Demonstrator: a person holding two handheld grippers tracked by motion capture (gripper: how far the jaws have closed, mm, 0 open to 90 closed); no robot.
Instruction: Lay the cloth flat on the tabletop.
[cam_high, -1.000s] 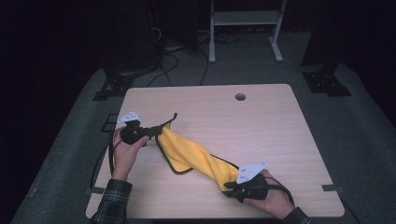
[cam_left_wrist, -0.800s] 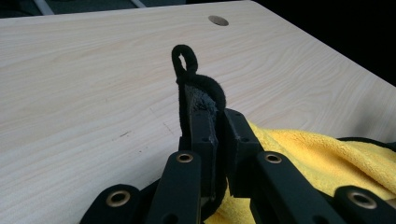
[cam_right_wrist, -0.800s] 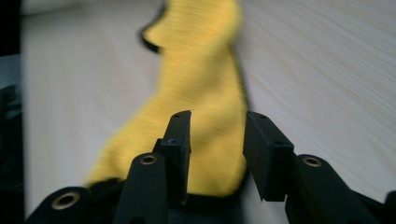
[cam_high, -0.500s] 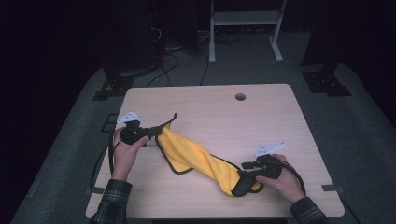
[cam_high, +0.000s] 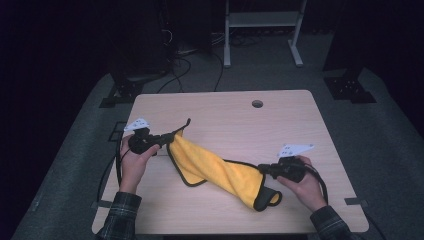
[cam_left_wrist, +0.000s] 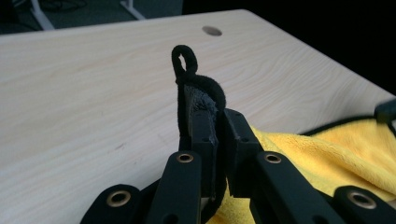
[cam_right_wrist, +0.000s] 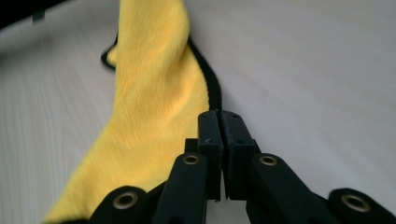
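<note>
Yellow microfiber cloth (cam_high: 220, 170) sits mid-table, our left gripper (cam_high: 167, 138) clamped on its black-edged corner at 10 o'clock, right gripper (cam_high: 264, 171) just pinched shut on the 4 o'clock edge, probably to stretch it flat.

A light wooden table (cam_high: 230, 120) fills the middle of the high view, with a small round hole (cam_high: 257, 104) near its far edge, right of centre. Beyond it, at the top centre of the frame, a white metal stand (cam_high: 262, 30) rests on the grey floor (cam_high: 395, 140), and black cables (cam_high: 187, 60) trail at the upper left.
</note>
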